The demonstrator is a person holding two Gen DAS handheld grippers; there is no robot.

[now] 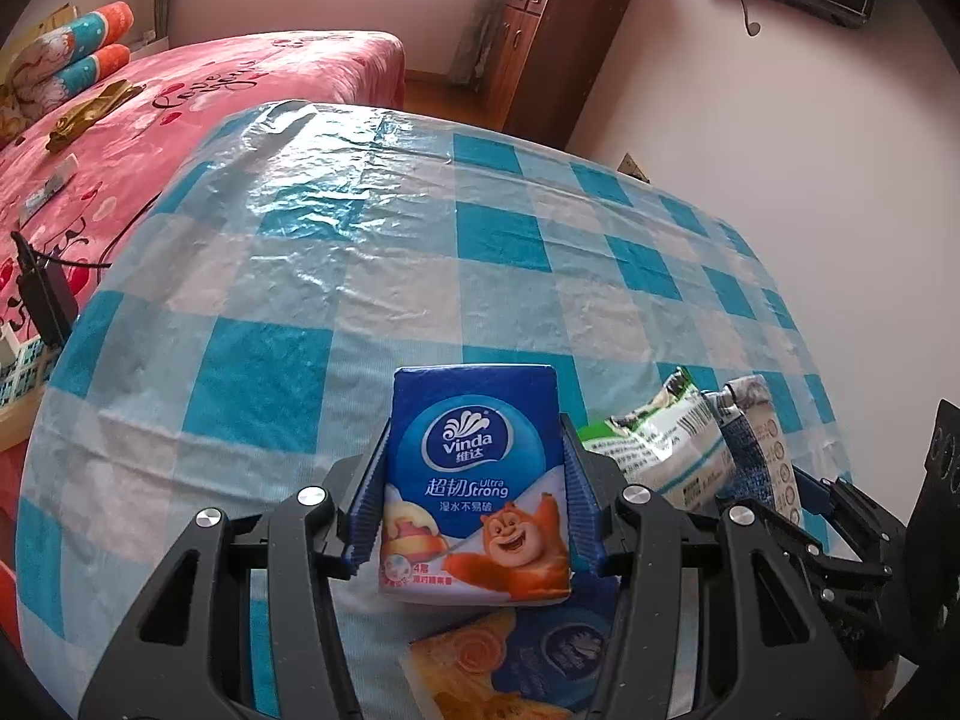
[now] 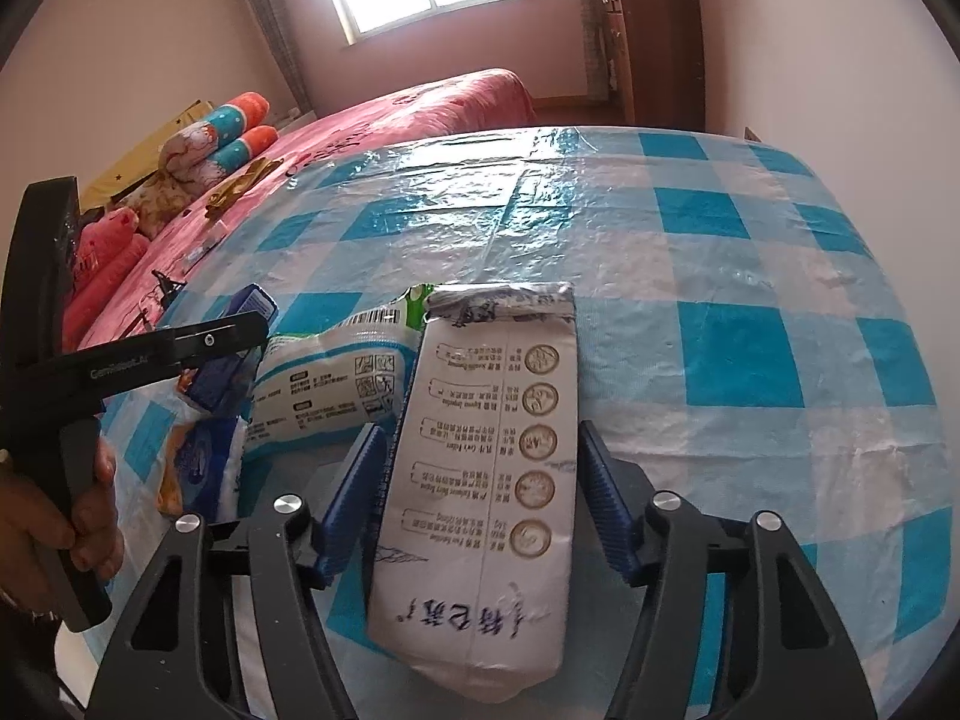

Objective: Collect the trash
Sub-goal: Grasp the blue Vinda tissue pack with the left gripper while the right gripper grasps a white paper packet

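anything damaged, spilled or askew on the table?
No spill shows. The white milk pouch between the right gripper fingers has a crumpled, torn-looking top. The green-white pouch beside it lies creased and slanted.

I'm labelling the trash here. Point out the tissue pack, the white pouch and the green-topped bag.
Tissue pack [image 1: 474,480]: left wrist view, middle of its blue front.
White pouch [image 2: 486,480]: right wrist view, middle of its printed face.
Green-topped bag [image 2: 330,384]: right wrist view, its white printed side.
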